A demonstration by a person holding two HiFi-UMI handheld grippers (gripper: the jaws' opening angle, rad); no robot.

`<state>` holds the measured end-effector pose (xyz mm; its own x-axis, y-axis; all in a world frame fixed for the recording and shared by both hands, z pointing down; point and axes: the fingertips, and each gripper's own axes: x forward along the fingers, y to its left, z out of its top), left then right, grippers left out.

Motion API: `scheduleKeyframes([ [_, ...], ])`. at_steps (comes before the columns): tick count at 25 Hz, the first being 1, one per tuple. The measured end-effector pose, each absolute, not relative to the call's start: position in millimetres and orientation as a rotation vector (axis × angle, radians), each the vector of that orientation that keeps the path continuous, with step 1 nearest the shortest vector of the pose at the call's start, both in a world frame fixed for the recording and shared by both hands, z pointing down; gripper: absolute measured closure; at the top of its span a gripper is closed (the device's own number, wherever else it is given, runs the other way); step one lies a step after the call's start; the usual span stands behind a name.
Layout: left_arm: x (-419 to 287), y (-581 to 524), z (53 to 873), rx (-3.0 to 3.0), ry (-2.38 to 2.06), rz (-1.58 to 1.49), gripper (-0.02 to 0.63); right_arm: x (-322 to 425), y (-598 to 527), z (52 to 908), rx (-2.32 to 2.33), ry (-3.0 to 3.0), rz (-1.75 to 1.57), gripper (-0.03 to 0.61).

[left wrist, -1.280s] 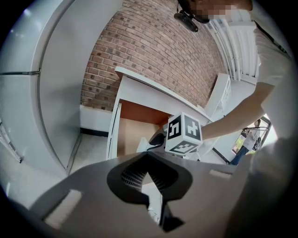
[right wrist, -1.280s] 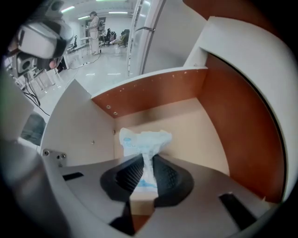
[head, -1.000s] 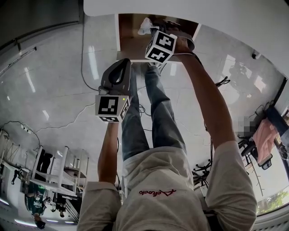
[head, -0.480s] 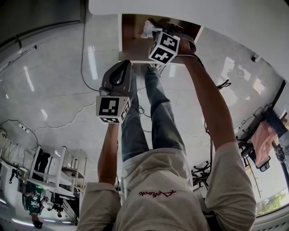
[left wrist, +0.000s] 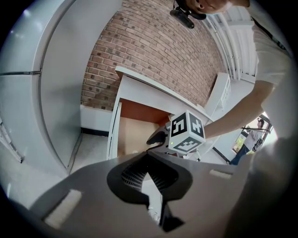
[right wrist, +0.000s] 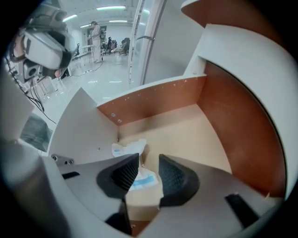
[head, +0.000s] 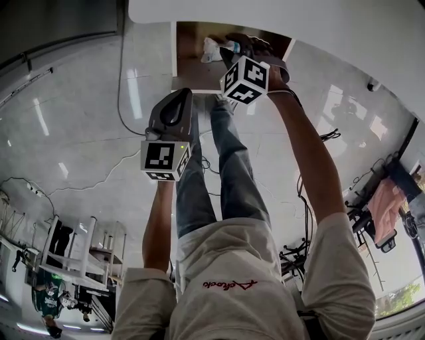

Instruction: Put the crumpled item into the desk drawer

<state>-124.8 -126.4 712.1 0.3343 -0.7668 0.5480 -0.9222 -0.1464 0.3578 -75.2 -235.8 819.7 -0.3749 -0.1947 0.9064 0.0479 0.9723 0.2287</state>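
The desk drawer (head: 189, 66) stands pulled out, with a brown floor (right wrist: 186, 135) and white walls. The crumpled item (head: 211, 48), white with blue print, lies on the drawer floor near its left wall. My right gripper (head: 240, 46) hangs over the drawer and its jaws are opening. In the right gripper view the crumpled item (right wrist: 126, 148) shows just beyond and through the gap of the right gripper (right wrist: 149, 160), and the pads do not press on it. My left gripper (head: 180, 94) is held back over the floor in front of the drawer, shut on nothing (left wrist: 148, 158).
The white desk top (head: 299, 20) overhangs the drawer's far side. The person's legs (head: 219, 159) stand right below the drawer front. Cables (head: 99, 179) trail across the glossy floor. White chairs (head: 80, 252) stand at the lower left. A brick wall (left wrist: 153, 51) rises behind the desk.
The right gripper's jaws have spread and the crumpled item has left them, now lying loose on the drawer floor. The right gripper has shifted slightly right and back. The left gripper has not moved.
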Motion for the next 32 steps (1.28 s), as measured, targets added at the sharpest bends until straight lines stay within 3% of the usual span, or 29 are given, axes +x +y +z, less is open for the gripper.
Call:
scheduleKeyframes([
  [3,-126,-126,711,1.954,-1.481,0.314,0.604,-76,-237,806,0.153,-1.984,-0.28,0.447],
  [12,-129,-128,711,1.959,-1.486,0.33,0.604,-62,-228,773,0.38,-2.1,-0.24,0.555],
  [32,-112,-125,673,2.006,-1.456,0.364,0.604,9,-182,670,0.847,-2.33,0.297,0.566],
])
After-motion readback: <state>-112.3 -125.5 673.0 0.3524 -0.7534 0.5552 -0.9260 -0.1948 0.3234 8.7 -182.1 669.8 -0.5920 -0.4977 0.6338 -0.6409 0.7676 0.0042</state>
